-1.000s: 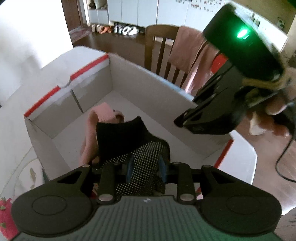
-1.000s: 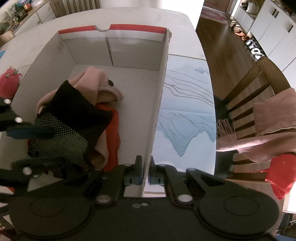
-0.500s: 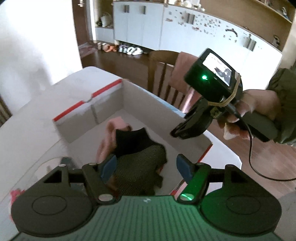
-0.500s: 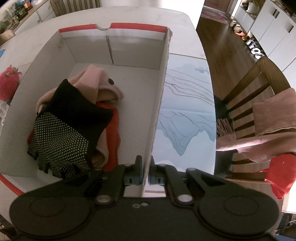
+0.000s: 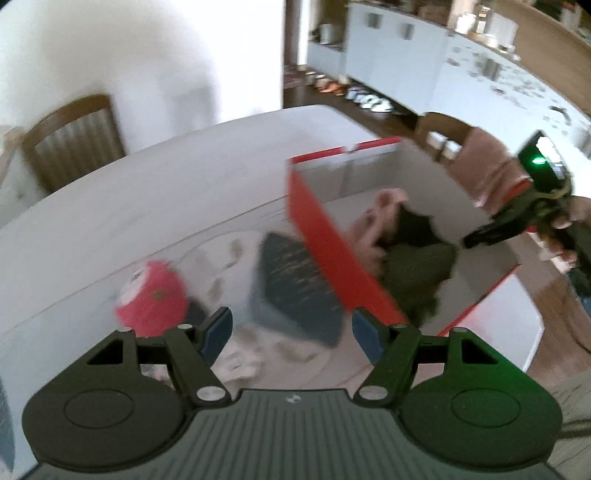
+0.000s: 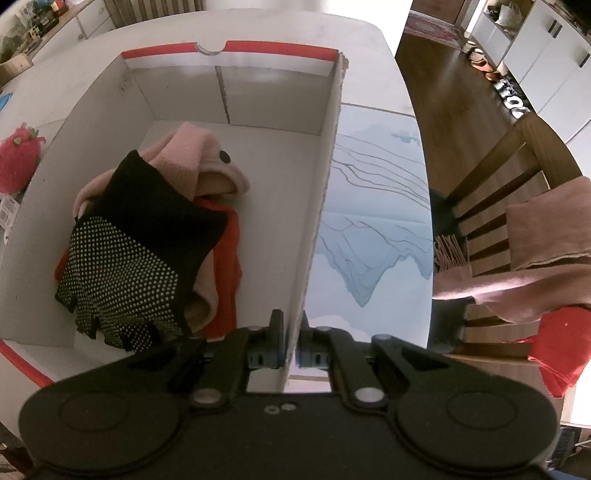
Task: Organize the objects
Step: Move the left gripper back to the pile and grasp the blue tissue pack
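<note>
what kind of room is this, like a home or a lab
Most likely a home dining area. A white dining table with wooden chairs around it, a scarf draped over one chair, white cabinets along the wall, and shoes lined up on the wooden floor all suggest it.

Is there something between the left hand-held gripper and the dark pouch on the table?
Nothing visible. The left hand-held gripper is open and empty, and the dark pouch lies just ahead of it, beside the box's red wall; the picture is blurred.
</note>
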Motion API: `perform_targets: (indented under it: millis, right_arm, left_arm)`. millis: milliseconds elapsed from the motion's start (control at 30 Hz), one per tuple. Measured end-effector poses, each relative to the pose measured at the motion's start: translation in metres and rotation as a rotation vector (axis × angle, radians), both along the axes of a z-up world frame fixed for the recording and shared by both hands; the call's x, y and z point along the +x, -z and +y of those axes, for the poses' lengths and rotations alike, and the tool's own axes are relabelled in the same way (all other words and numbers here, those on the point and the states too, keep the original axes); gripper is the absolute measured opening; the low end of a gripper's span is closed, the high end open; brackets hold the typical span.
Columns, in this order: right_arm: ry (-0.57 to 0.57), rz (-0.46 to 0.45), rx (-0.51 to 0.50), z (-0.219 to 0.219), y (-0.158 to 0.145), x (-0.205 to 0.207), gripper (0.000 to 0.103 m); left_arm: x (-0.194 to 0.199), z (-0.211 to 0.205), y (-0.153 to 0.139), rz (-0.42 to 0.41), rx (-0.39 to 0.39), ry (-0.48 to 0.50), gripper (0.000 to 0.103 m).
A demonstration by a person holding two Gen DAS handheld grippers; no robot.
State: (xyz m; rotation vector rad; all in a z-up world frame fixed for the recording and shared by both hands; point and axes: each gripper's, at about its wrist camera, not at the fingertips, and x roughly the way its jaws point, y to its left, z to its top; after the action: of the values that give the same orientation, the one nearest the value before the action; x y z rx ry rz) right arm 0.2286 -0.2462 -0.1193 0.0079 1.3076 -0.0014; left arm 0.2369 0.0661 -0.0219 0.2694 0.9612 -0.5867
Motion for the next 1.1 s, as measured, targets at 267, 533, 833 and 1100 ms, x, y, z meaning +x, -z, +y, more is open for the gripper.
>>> perform_targets:
  millis: [267,533,833,1100]
  right_arm:
    - [0.0,0.003,-0.001,0.0,0.0,0.0,0.005]
    - [-0.002,0.006,-0.001,0.0,0.001,-0.001,0.005]
    - [-0.014,0.015,-0.011,0.001,0.003,-0.001,0.005]
    - [-0.013,0.027,-0.017,0.002,0.005,-0.001,0.006]
  left_arm:
    - [-0.002,0.068,0.031,0.06,0.046,-0.179,0.077]
    - [-0.01,0.137,0.066,0.092,0.083,-0.392,0.091]
    - [-0.005,0.193,0.102,0.079,0.142,-0.494,0.096]
    - [0.002,0.211,0.13,0.142,0.137,-0.429,0.096]
